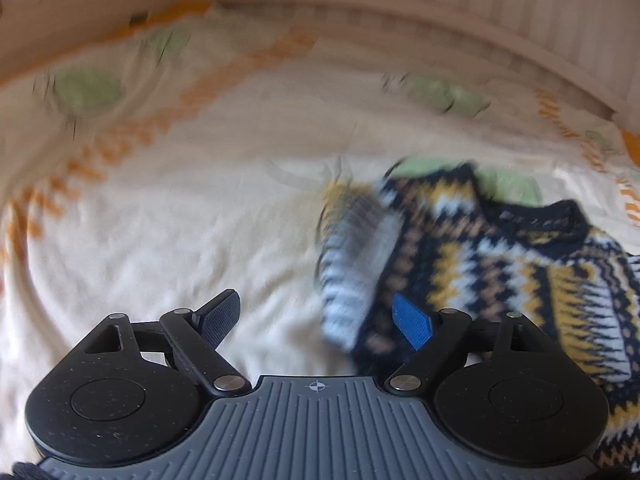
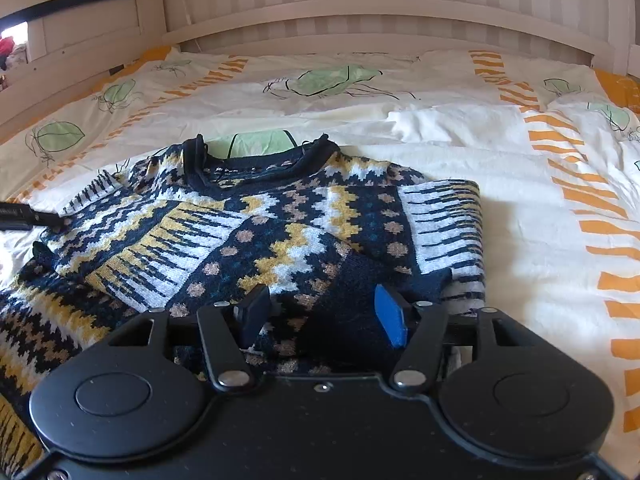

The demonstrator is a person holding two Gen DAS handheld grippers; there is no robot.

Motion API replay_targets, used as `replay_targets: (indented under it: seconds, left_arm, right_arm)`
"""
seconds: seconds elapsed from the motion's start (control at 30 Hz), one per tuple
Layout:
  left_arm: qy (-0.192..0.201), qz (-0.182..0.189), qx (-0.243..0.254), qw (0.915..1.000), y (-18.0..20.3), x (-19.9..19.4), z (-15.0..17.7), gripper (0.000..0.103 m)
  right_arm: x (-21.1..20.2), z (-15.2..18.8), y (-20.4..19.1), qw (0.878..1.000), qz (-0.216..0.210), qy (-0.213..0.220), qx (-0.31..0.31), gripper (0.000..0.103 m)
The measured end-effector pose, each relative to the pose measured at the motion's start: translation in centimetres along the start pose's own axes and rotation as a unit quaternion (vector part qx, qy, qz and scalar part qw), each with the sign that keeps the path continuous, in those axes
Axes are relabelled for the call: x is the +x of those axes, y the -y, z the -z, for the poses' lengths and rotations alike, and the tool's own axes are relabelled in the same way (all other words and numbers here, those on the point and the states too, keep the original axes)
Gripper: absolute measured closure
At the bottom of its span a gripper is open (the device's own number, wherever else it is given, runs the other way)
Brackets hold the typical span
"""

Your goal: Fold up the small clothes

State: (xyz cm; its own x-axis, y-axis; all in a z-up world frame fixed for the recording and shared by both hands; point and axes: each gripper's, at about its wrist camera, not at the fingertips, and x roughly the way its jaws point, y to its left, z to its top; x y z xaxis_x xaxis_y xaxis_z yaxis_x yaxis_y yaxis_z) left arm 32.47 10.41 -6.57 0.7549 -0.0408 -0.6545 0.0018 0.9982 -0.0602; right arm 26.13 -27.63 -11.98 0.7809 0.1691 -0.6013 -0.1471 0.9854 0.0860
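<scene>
Across the lower left and centre of the right wrist view lies the knitted sweater (image 2: pixel 256 236), spread on the bedsheet (image 2: pixel 520 208) directly in front of the right gripper (image 2: pixel 320 320). Its dark collar points to the upper part of the frame, and one sleeve is folded over the body on each side. The right gripper stands just above the lower part of the sweater, with its jaws wide apart; nothing is between them, and I cannot tell whether the fingertips touch the wool.

On the left wrist view the same sweater (image 1: pixel 500 264) fills the right side of the frame, much blurred. The left gripper (image 1: pixel 316 320) is at the sweater's left edge: its blue pad (image 1: pixel 412 322) is over the knit, and its black pad (image 1: pixel 220 316) is over the bare sheet. This gripper is also released and holds nothing.

The sweater is of thick wool, with zigzag bands and dots in navy, white, mustard and tan. The sheet is cream cotton, a little wrinkled, printed with green leaves and orange stripes. Along the top of both frames runs a pale wooden headboard (image 2: pixel 360 4) with vertical slats. At the left edge of the right wrist view a black tip of the other gripper is beside the sweater's sleeve.
</scene>
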Motion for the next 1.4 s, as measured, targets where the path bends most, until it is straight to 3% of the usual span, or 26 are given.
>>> replay_targets:
  seconds: [0.1, 0.33, 0.53, 0.67, 0.83, 1.03, 1.1, 1.27, 1.4]
  left_arm:
    - [0.018, 0.020, 0.036, 0.9990, 1.7, -0.7, -0.4, 0.020]
    - [-0.014, 0.048, 0.067, 0.9965, 2.9, 1.0, 1.4, 0.020]
    - [0.028, 0.036, 0.110, 0.9929, 3.9, 0.0, 1.4, 0.020]
    - [0.032, 0.058, 0.143, 0.9875, 5.1, -0.2, 1.7, 0.020]
    - [-0.013, 0.051, 0.137, 0.9891, 5.0, 1.2, 2.2, 0.019]
    - [-0.049, 0.063, 0.059, 0.9951, 3.0, 2.4, 2.3, 0.010]
    - [-0.052, 0.067, 0.049, 0.9952, 2.7, 2.6, 2.2, 0.010]
    - [-0.051, 0.063, 0.053, 0.9953, 3.0, 2.3, 2.2, 0.009]
    - [-0.052, 0.062, 0.046, 0.9956, 2.6, 1.8, 2.4, 0.008]
  right_arm:
    - [0.0, 0.1, -0.2, 1.000, -0.003, 0.001, -0.004, 0.035]
    - [0.2, 0.1, -0.4, 1.000, -0.002, 0.004, -0.006, 0.033]
    - [0.2, 0.1, -0.4, 1.000, -0.003, 0.004, -0.006, 0.032]
    - [0.2, 0.1, -0.4, 1.000, -0.003, 0.004, -0.006, 0.031]
    - [0.2, 0.1, -0.4, 1.000, -0.003, 0.005, -0.006, 0.031]
    - [0.2, 0.1, -0.4, 1.000, -0.005, 0.005, -0.006, 0.029]
    - [0.2, 0.1, -0.5, 1.000, -0.011, 0.004, -0.007, 0.025]
    - [0.2, 0.1, -1.0, 1.000, -0.022, -0.001, -0.021, 0.002]
    - [-0.5, 0.6, -1.2, 1.000, -0.014, -0.008, -0.023, 0.001]
